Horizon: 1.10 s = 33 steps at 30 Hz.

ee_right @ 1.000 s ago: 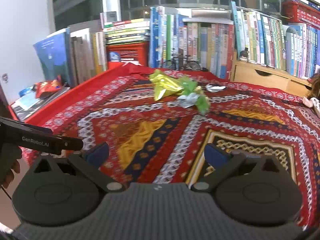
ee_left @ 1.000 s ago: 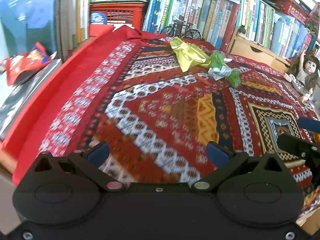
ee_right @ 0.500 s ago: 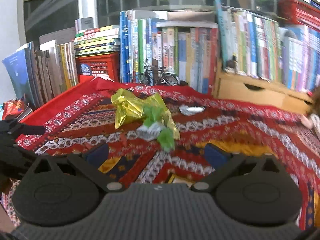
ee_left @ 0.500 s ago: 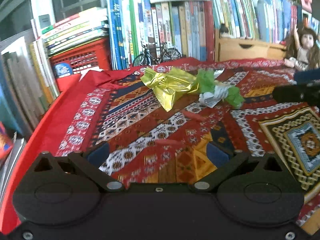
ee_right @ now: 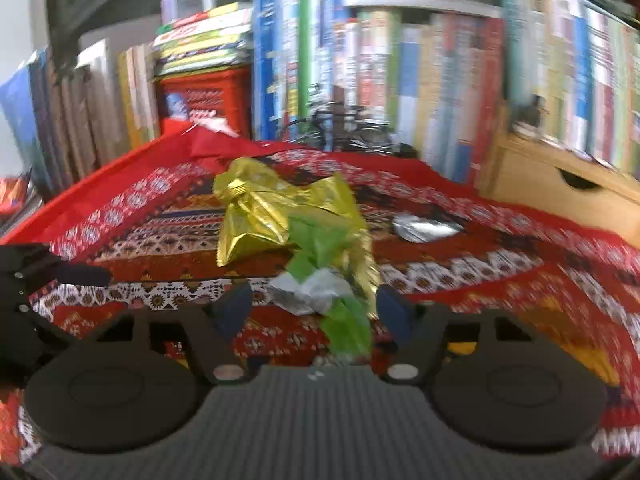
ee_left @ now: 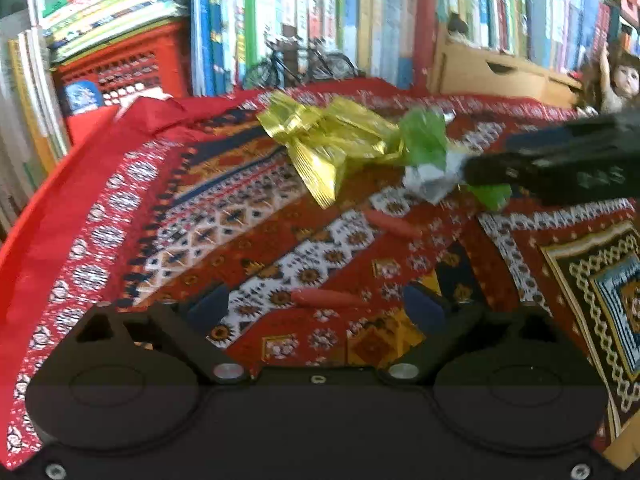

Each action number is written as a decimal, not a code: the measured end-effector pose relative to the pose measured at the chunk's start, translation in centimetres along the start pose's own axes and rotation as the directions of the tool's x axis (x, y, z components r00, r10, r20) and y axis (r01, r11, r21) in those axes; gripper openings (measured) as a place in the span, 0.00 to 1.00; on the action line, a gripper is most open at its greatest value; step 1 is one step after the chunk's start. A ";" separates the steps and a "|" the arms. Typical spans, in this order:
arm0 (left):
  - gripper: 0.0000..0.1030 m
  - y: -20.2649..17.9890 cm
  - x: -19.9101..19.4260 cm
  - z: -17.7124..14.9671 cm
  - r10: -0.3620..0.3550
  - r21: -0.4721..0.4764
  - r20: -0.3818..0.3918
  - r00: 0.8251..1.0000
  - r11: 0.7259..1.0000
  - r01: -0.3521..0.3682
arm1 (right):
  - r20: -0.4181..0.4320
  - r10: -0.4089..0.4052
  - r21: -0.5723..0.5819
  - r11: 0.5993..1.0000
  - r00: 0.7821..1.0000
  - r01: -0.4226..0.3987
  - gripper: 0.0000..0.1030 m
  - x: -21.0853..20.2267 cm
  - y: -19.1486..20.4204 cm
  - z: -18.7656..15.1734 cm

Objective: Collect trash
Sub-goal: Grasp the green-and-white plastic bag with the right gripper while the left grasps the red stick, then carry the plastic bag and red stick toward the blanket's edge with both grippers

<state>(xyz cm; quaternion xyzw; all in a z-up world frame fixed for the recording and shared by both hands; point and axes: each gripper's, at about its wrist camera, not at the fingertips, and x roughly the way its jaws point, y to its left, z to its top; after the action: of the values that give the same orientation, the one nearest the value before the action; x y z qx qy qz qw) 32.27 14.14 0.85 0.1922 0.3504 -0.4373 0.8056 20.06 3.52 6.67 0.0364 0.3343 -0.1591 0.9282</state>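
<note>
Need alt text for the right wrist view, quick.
The open right claw straddles a crumpled pile of green wrapper and silver foil on a patterned red cloth. Gold wrapper lies just behind; books line the back.

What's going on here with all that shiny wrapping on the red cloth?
A person is clearing trash off a patterned tablecloth with a hand-held gripper in each hand. The right hand-held gripper is open around a crumpled pile of gold foil, green wrapper and silver scrap, not yet closed. The left hand-held gripper is open over a small red piece. Nothing is picked up yet.
</note>
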 end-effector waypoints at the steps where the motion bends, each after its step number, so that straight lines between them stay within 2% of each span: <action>1: 0.91 -0.1 0.1 -0.1 -0.008 0.001 -0.009 1.000 1.000 0.008 | -0.004 0.003 -0.027 1.000 1.000 -0.003 0.74 0.5 0.3 0.2; 5: 0.86 0.1 0.5 -0.1 -0.015 -0.022 -0.024 1.000 1.000 0.014 | -0.057 -0.030 -0.179 0.984 0.998 0.019 0.66 3.4 1.7 0.5; 10: 0.77 0.9 1.0 0.1 -0.013 -0.066 -0.021 1.000 0.998 0.012 | -0.066 -0.014 -0.172 0.985 0.998 0.002 0.66 4.8 1.7 0.7; 13: 0.63 0.9 0.9 0.1 -0.014 -0.054 -0.012 1.000 0.998 0.013 | -0.071 -0.007 -0.130 0.992 0.997 -0.003 0.66 5.0 1.6 0.6; 15: 0.48 0.8 0.6 0.1 -0.016 -0.030 0.000 1.000 0.999 0.016 | -0.071 -0.006 -0.115 0.993 0.997 -0.002 0.66 5.0 1.6 0.5; 20: 0.45 0.2 0.4 -0.2 -0.028 0.016 -0.009 1.000 0.999 0.028 | -0.075 -0.005 -0.120 0.993 0.997 -0.004 0.66 5.1 1.6 0.5; 22: 0.41 0.2 0.3 -0.2 -0.032 0.015 -0.007 0.999 0.999 0.032 | -0.078 -0.005 -0.131 0.991 0.997 -0.005 0.66 5.3 1.6 0.5; 24: 0.41 0.2 0.2 -0.2 -0.030 0.012 -0.005 1.000 0.999 0.030 | -0.080 -0.005 -0.139 0.990 0.997 -0.007 0.65 5.4 1.6 0.4; 25: 0.41 0.2 0.1 -0.2 -0.025 0.011 -0.004 1.000 1.000 0.025 | -0.077 -0.007 -0.145 0.989 0.997 -0.004 0.55 5.5 1.6 0.4; 33: 0.41 0.2 -0.7 -0.2 -0.016 0.003 0.009 1.000 1.000 0.016 | -0.010 -0.011 -0.123 0.992 1.000 0.009 0.53 4.0 1.5 1.0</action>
<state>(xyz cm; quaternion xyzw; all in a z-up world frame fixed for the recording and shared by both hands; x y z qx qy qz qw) 32.12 14.79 1.17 0.1886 0.3477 -0.4451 0.8034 24.00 3.70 4.86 -0.0218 0.3486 -0.1426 0.9261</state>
